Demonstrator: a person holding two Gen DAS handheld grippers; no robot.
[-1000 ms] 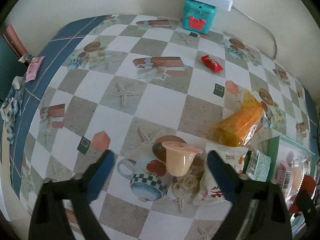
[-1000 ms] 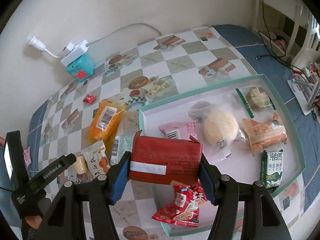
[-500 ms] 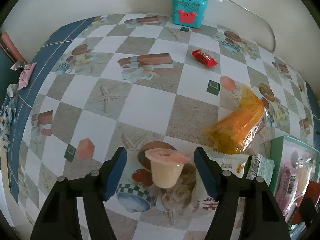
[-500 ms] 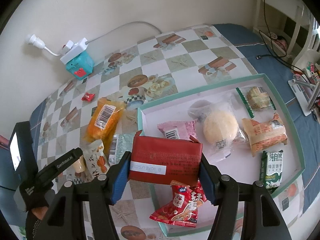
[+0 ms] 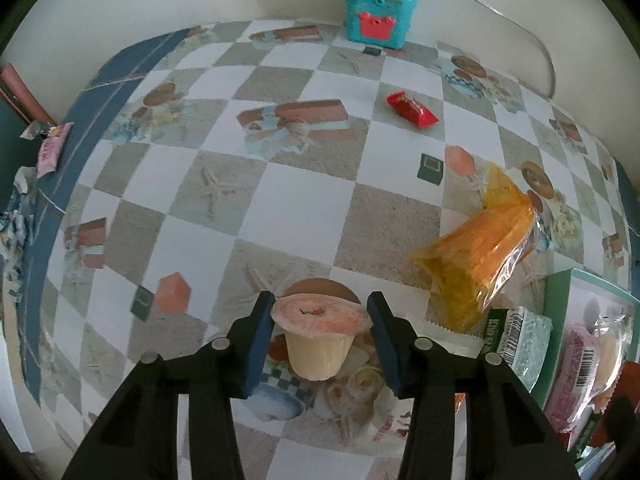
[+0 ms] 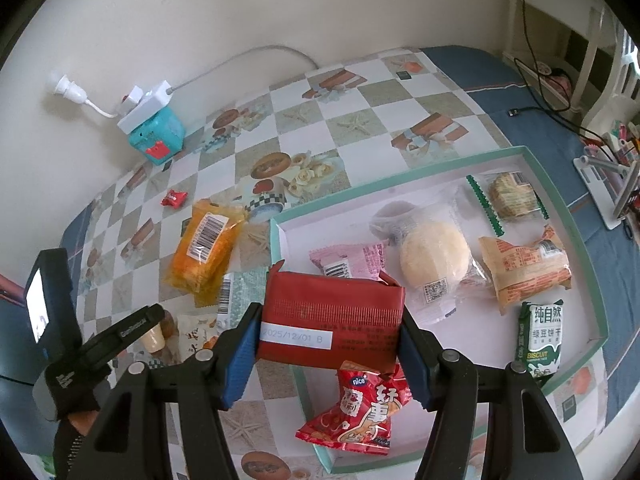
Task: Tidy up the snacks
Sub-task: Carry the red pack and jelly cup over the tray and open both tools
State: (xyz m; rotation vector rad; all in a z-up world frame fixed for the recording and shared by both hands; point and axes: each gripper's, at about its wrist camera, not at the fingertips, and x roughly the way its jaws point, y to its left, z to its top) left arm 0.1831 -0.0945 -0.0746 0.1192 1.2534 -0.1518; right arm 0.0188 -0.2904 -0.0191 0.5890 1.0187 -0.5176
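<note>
Left gripper (image 5: 320, 320): jaws just closing, pads at the lid rim of the jelly cup (image 5: 318, 338) upright on the tablecloth (image 5: 280, 216), firm contact unclear; right gripper (image 6: 326, 332) pinches a red packet (image 6: 330, 326) above the tray (image 6: 586, 248) edge, apparently awaiting placement.

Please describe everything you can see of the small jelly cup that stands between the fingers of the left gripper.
The jelly cup is a small translucent plastic cup with pale yellowish filling, sealed by a pinkish foil lid wider than its tapered body. It stands upright on the patterned tablecloth, beside a white snack packet. The left gripper straddles it; its jaws have just been closing, and the blue pads stand at the lid's rim, though firm contact cannot be confirmed.
</note>
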